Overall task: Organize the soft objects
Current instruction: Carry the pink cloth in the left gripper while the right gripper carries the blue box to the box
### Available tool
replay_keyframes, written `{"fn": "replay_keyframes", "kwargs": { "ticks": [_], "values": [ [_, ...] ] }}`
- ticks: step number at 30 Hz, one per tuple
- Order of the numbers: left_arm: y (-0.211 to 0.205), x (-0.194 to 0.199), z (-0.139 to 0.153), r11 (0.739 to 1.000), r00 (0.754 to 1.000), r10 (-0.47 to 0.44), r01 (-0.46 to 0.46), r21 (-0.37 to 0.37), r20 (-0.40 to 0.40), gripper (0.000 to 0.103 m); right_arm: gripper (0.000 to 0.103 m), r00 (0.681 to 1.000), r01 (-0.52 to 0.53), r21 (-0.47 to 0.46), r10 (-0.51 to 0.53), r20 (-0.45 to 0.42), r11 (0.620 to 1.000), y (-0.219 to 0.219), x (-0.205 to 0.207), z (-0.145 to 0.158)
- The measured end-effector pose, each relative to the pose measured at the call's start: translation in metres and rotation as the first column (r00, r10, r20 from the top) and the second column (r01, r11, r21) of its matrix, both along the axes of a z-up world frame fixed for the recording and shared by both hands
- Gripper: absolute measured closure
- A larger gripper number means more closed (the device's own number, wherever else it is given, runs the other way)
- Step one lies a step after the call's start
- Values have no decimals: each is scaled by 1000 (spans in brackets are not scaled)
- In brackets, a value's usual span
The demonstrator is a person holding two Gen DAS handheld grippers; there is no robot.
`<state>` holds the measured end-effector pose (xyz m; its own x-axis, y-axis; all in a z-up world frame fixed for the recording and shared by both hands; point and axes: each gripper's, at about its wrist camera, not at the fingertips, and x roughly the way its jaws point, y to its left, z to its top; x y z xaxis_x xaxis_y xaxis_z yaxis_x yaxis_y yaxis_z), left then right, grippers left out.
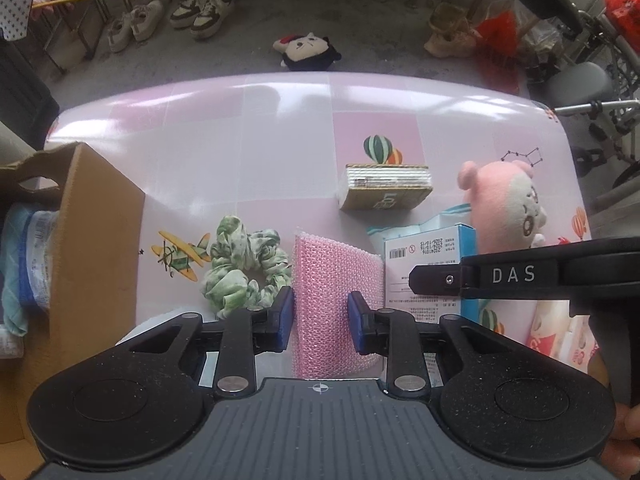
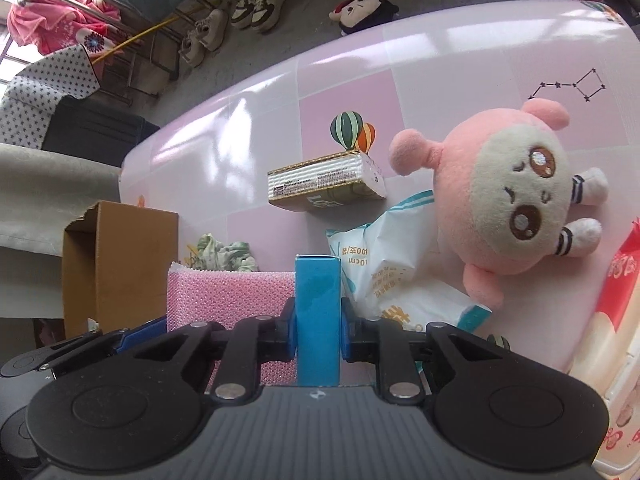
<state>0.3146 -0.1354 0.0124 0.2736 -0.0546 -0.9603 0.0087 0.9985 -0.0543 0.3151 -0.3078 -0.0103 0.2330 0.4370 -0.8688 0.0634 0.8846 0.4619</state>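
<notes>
My right gripper [image 2: 318, 330] clamps the blue box [image 2: 318, 320], while my left gripper [image 1: 320, 316], jaws apart, straddles the pink sponge [image 1: 334, 276], which may slip sideways.

Left gripper [image 1: 320, 316] jaws parted, right gripper [image 2: 318, 326] jaws clamped, both low, level.

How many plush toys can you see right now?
2: the pink plush lying on the table's right side, and a black-haired plush on the floor beyond the table. Others may be hidden.
</notes>
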Motion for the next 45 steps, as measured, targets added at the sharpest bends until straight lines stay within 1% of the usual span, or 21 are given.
{"fn": "replay_keyframes", "kwargs": {
  "ticks": [5,9,12,15,19,22,25,27,29,31,33,35,37,38,41,42,45],
  "values": [
    [-5,-14,23,1000,999,19,-19,24,28,76,103,1000,6,57,-8,26,998,-9,-9,19],
    [-4,-26,46,997,996,64,-66,36,57,76,103,999,-12,101,7,49,995,-15,-16,43],
    [3,-38,68,994,991,94,-98,38,94,76,103,996,-42,123,31,85,992,-10,-21,67],
    [22,-47,88,990,985,127,-133,44,118,76,103,992,-70,156,53,114,985,3,-23,90],
    [69,-61,111,980,973,187,-194,45,135,76,103,986,-115,207,86,142,972,44,-27,114],
    [115,-75,129,968,963,231,-242,68,142,76,103,984,-147,265,113,141,953,93,-29,123],
    [163,-92,144,950,950,275,-292,108,150,76,103,979,-190,306,158,127,933,154,-31,121],
    [194,-102,146,935,942,302,-322,147,143,76,103,975,-219,316,197,100,923,198,-32,111],
    [225,-111,140,918,934,330,-351,185,133,76,103,968,-251,325,242,69,912,244,-35,95],
    [252,-116,124,902,929,352,-369,226,113,76,103,960,-275,305,277,35,912,285,-39,74],
    [277,-119,97,892,928,368,-369,260,55,76,103,952,-295,269,306,1,917,322,-44,50],
    [298,-122,68,886,921,389,-379,266,14,76,103,946,-303,230,322,-46,925,351,-45,25],
    [313,-123,41,886,919,393,-373,275,-22,76,103,941,-306,189,327,-90,933,373,-46,1],
    [319,-123,29,891,923,384,-363,273,-28,76,103,937,-314,167,333,-106,935,380,-47,-11],
    [331,-120,-6,899,927,368,-334,282,-77,76,103,931,-315,114,330,-154,942,397,-49,-37],
    [336,-119,-16,902,926,368,-332,274,-88,76,103,931,-312,100,325,-165,945,400,-50,-43],
    [348,-118,-28,919,926,365,-340,201,-99,76,103,935,-311,33,312,-168,950,403,-49,-48]
  ]
}}
